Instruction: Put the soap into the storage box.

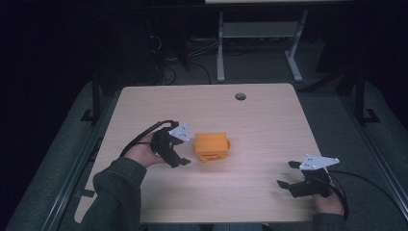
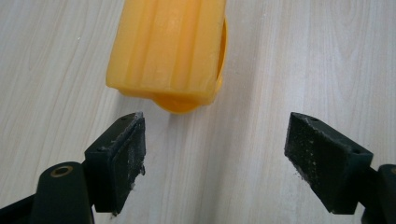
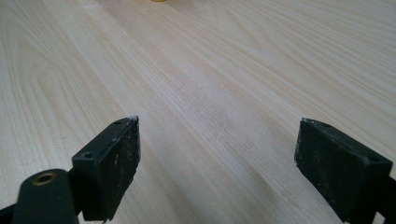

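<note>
At table centre, the orange plastic block [image 1: 210, 146], judged light, rigid and smooth; left gripper [image 1: 179, 159], jaws apart, should clamp its ribbed sides.

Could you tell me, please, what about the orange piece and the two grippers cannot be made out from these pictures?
- Orange piece: the left gripper view's top edge cuts off its far end; in the high view it is too small to identify.
- Round orange part beneath it: mostly hidden by the ridged block above.
- Left gripper: the high view's dimness blurs its jaws.
- Right gripper: its hand runs off the high view's bottom edge.
</note>
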{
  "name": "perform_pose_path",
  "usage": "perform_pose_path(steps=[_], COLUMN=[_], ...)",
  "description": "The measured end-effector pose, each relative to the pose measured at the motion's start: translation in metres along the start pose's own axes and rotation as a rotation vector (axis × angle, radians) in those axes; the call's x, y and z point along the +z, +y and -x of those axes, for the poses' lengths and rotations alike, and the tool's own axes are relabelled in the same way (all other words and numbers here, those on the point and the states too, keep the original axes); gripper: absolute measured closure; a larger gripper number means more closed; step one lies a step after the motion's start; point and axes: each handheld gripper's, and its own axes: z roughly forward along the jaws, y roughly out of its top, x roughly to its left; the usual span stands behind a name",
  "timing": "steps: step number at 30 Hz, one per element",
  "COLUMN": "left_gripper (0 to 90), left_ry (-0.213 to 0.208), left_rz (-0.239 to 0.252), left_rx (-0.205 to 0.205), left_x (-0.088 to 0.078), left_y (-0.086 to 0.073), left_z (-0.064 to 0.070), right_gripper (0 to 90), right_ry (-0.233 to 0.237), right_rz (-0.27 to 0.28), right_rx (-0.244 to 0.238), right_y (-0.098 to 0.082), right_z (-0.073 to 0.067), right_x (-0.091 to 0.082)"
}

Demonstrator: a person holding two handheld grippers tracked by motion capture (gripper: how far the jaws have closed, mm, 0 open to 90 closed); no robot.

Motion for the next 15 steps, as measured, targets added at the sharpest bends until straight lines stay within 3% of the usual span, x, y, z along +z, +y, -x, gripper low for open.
perform_pose_path(steps=[2, 15], left_gripper=[20.1, 20.1], left_ry=[0.003, 0.011], left_rz=[0.027, 0.027], left_rx=[-0.01, -0.024], left_x=[-0.002, -0.001], left_y=[-0.003, -0.021], left_z=[0.002, 0.009], right_gripper=[13.7, 13.7], right_ry=[-0.001, -0.01], right_rz=[-0.002, -0.004], right_rx=[0.001, 0.009], right_y=[0.0, -0.001], right_z=[0.0, 0.001], right_x=[0.0, 0.0])
